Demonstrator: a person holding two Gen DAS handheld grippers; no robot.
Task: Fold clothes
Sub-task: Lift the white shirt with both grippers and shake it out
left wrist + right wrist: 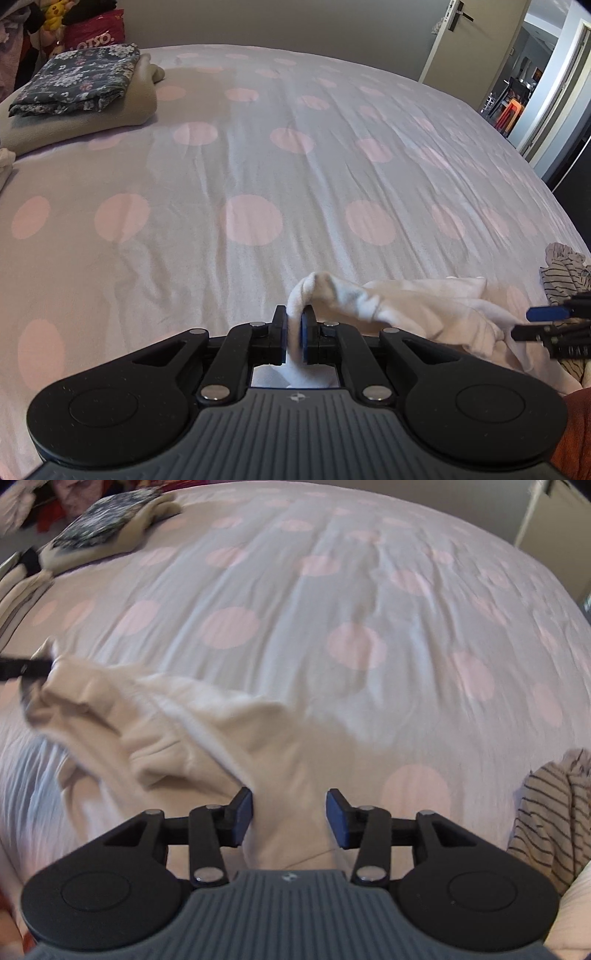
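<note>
So I've got the left gripper [294, 334] pinched tight on a bunched corner of the cream top [424, 306], which is draped across the near edge of the bed [258, 166]. The right gripper [290, 818] has its jaws standing apart, with cloth running between them, but the pads aren't pressing on it, so that end is loose. The top is crumpled and twisted, not laid flat yet, so I'd say this one has barely started (no crease made anywhere that I can see).

Just to the right sits a striped garment [546, 812] in a heap, unfolded, waiting its turn. The middle of the bed is open, nothing blocking a spread. Way at the far left corner there's a stack: a floral piece [81, 77] folded on a beige blanket [110, 110], so some work looks done.
</note>
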